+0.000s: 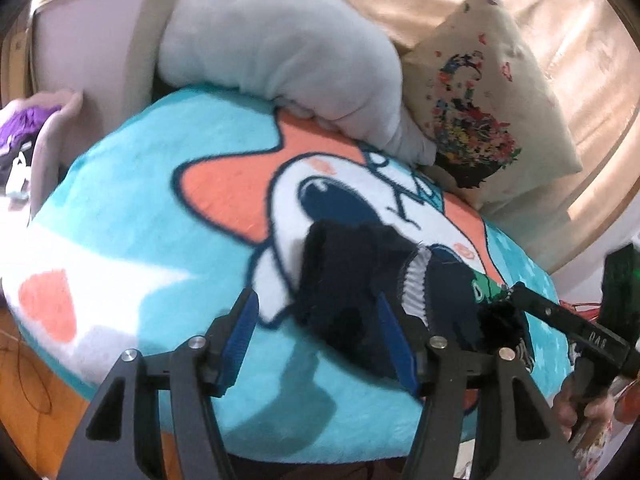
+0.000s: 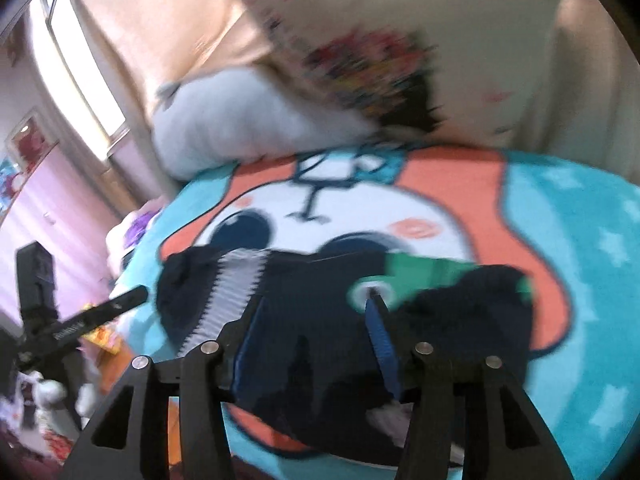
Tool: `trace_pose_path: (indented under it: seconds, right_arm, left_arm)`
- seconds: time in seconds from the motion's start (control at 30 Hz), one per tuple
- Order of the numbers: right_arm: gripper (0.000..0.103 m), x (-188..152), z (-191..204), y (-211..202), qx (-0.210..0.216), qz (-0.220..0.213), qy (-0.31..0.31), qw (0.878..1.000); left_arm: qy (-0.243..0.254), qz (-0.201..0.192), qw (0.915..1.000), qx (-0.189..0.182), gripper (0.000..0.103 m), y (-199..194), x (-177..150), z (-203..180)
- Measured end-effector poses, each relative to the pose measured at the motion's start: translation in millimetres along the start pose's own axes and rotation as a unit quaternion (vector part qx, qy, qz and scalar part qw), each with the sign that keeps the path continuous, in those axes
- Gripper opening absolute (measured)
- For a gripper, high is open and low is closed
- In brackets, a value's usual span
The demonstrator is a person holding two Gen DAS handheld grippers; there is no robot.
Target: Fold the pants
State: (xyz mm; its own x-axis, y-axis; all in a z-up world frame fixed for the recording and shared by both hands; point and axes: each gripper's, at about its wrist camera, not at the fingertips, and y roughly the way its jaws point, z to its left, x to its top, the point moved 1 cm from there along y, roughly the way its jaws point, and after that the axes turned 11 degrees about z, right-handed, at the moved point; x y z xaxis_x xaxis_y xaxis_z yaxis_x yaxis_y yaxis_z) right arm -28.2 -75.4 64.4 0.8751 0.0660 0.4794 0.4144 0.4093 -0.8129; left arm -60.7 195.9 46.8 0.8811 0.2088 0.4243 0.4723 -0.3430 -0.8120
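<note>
Pants [image 2: 320, 320], dark navy with a white ribbed band and a green patch, lie bunched on the turquoise cartoon blanket [image 1: 140, 200] near its front edge, not flat yet. Left gripper [image 1: 316, 328] hovers at the near-left end of the heap, jaws spread wide and holding nothing; its right blue pad overlaps the dark cloth in the left wrist view, but contact can't be confirmed, left pad is over bare blanket. Right gripper [image 2: 316, 320] sits low over the middle of the garment, jaws released too, no cloth pinched between the blue pads as far as the blurred view shows. Seen from the left wrist view, the right gripper's finger reaches in at the heap's far-right end. Likely both tools are parted to take separate edges so the fabric can be spread or doubled over; folding looks early, garment crumpled. Gray plush toy [image 1: 280, 60] and floral cushion [image 1: 488, 92] sit at the blanket's back, well apart from the work. Soft knit will sag and slip, so a grab needs a full pinch of fabric.
</note>
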Motion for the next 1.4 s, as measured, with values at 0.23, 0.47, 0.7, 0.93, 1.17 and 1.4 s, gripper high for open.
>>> trace_pose_path:
  seconds: [0.23, 0.47, 0.7, 0.93, 1.17, 1.4]
  right_arm:
    - [0.069, 43, 83, 63, 0.061, 0.107, -0.073, 0.990]
    - [0.075, 76, 144, 132, -0.017, 0.185, -0.127, 0.974]
    - [0.078, 79, 157, 185, -0.103, 0.262, -0.144, 0.949]
    - [0.029, 73, 154, 165, -0.121, 0.227, -0.180, 0.949]
    - [0.027, 75, 126, 130, -0.045, 0.208, -0.134, 0.968]
    - [0.027, 79, 101, 109, 0.015, 0.197, -0.082, 0.977]
  left_arm:
    - [-0.016, -0.008, 0.9998, -0.009, 0.060, -13, -11, 19]
    - [-0.001, -0.010, 1.0000, 0.000, 0.060, -18, -19, 22]
    - [-0.018, -0.007, 0.9998, -0.001, 0.060, -14, -20, 35]
    - [0.009, -0.007, 0.9994, -0.032, 0.060, -10, -18, 19]
    - [0.060, 0.015, 0.9958, -0.067, 0.060, 15, -13, -23]
    - [0.079, 0.032, 0.9908, -0.105, 0.031, 36, -8, -57]
